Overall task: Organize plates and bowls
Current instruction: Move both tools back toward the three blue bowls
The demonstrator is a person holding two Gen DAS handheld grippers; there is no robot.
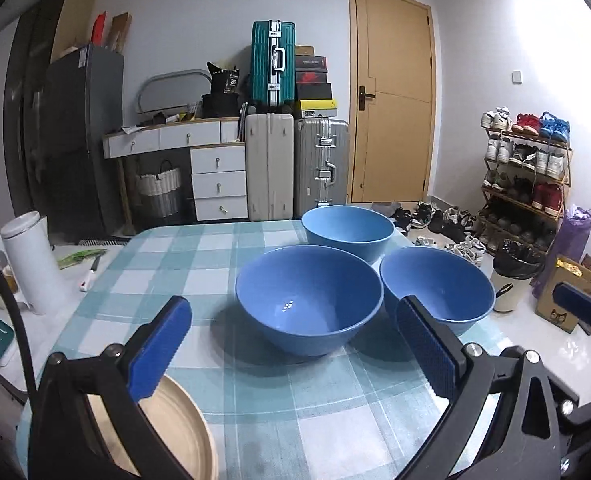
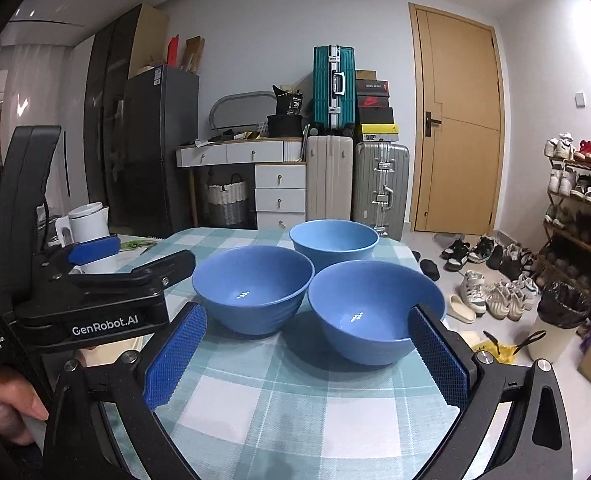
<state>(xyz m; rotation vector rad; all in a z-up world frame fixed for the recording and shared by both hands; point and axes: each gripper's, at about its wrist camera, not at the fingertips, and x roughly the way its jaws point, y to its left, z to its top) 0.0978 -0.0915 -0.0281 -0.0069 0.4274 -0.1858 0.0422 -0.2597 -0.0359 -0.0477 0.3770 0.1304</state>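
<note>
Your left gripper: fingers spread wide, holding nothing, above checked tablecloth. Your right gripper: likewise spread, empty. Three blue bowls clustered far right on table. Beige plate near left, under left finger.

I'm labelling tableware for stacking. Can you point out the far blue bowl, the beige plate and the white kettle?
far blue bowl (image 1: 347, 236): left wrist view, its outer wall.
beige plate (image 1: 183, 432): left wrist view, its inner surface near the rim.
white kettle (image 1: 31, 264): left wrist view, its body.
</note>
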